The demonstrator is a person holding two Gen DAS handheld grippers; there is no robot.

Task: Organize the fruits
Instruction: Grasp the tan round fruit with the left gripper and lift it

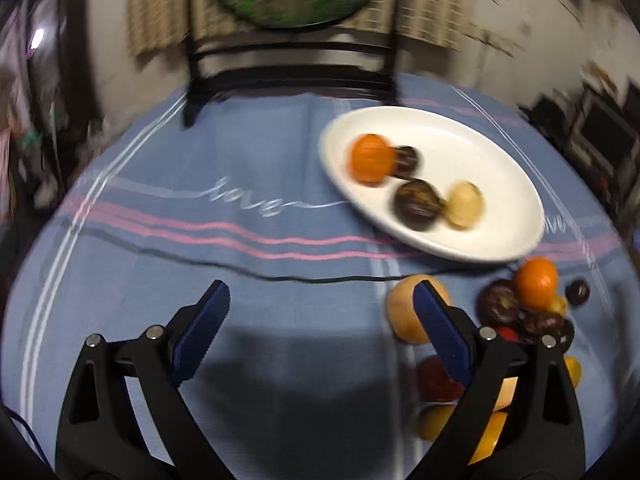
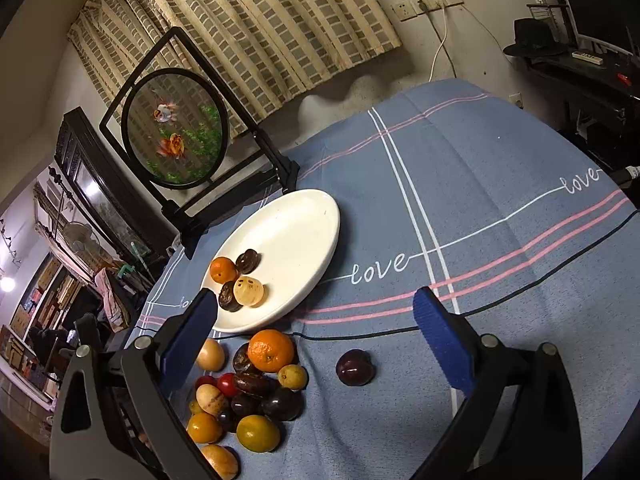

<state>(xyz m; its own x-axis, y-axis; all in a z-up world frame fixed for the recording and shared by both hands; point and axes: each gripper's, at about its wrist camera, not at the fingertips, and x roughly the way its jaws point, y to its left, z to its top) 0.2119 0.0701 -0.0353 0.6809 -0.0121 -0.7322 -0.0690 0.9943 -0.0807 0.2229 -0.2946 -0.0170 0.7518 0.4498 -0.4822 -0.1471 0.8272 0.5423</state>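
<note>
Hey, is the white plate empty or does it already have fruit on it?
Not empty. The white plate holds four pieces: an orange, a pale round fruit and two dark ones, bunched at one end; the rest is bare.

My pads look ribbed blue rubber; the plate is smooth glossy white; the cloth is matt woven fabric.

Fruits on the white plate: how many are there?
4: an orange, a dark fruit behind it, another dark fruit and a pale fruit at the near rim of the plate.
</note>
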